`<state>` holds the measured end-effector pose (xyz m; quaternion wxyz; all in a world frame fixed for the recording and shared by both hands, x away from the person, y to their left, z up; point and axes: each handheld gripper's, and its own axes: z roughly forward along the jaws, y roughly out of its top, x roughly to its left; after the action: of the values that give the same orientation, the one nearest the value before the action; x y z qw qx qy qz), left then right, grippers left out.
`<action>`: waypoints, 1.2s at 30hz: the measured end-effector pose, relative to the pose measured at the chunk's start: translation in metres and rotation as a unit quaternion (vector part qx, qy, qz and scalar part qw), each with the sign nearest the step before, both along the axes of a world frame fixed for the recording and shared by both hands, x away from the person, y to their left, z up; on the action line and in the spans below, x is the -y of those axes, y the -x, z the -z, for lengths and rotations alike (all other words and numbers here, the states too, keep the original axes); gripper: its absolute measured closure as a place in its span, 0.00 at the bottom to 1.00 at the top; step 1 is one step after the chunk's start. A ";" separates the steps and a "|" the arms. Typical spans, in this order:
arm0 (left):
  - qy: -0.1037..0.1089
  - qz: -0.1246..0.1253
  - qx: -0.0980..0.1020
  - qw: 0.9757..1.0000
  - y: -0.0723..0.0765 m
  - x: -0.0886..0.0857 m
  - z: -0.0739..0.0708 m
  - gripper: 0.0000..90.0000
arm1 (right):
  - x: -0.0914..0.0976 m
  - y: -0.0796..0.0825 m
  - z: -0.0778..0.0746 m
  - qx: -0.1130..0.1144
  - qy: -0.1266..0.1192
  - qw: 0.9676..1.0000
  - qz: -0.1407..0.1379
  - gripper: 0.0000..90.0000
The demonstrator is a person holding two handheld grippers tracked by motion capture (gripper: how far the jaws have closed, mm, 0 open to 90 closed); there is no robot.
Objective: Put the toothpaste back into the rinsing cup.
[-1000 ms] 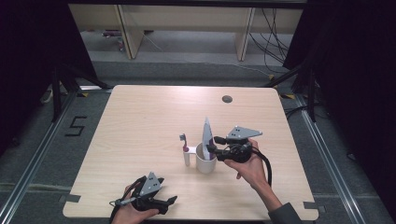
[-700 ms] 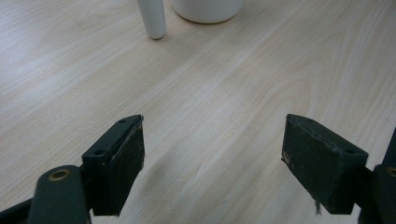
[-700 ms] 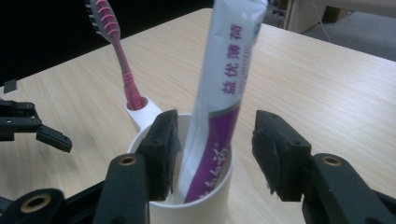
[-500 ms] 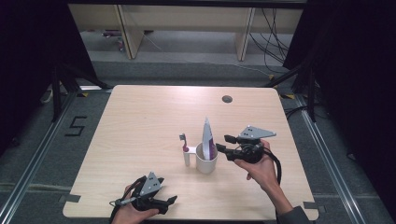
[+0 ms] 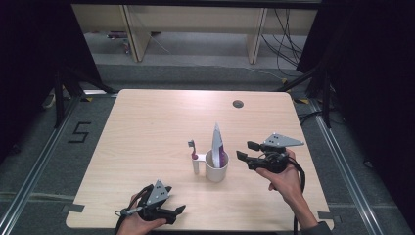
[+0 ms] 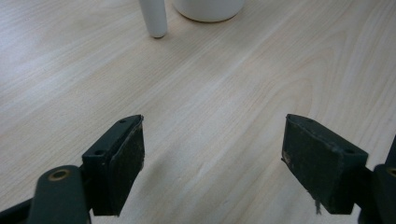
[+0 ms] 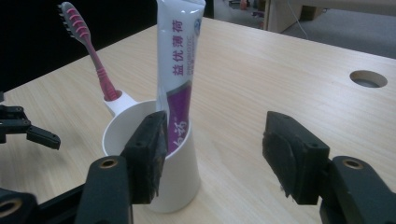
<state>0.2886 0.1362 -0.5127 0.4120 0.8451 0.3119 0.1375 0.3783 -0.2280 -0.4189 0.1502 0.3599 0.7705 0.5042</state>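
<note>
A white cup [image 5: 216, 169] stands mid-table with a white and purple toothpaste tube [image 5: 218, 141] upright in it. A pink toothbrush [image 5: 192, 148] stands in the holder on the cup's side. My right gripper [image 5: 246, 150] hovers just right of the cup. Its jaws have just been opening and nothing is between them. In the right gripper view the cup [image 7: 180, 175], tube [image 7: 180, 70] and toothbrush [image 7: 88, 51] sit behind the left jaw of my right gripper [image 7: 212, 154]. My left gripper [image 5: 175, 200] rests open near the front edge, empty [image 6: 212, 154].
A round cable hole [image 5: 238, 104] lies at the table's back right. The cup's base [image 6: 208, 7] and the holder's foot [image 6: 154, 18] show at the top of the left gripper view. Dark floor and shelving legs surround the table [image 5: 147, 127].
My right gripper has drawn back to the right, away from the tube in the cup, and its jaws stand wider. The left gripper has stayed put.
</note>
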 end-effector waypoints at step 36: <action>-0.004 -0.010 0.003 1.000 -0.002 -0.003 -0.001 0.23 | 0.057 0.036 0.028 -0.013 0.030 0.999 0.039 0.27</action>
<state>0.2911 0.1389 -0.5118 0.4085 0.8431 0.3182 0.1453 0.3421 -0.2847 -0.4464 0.1708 0.3917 0.7722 0.4702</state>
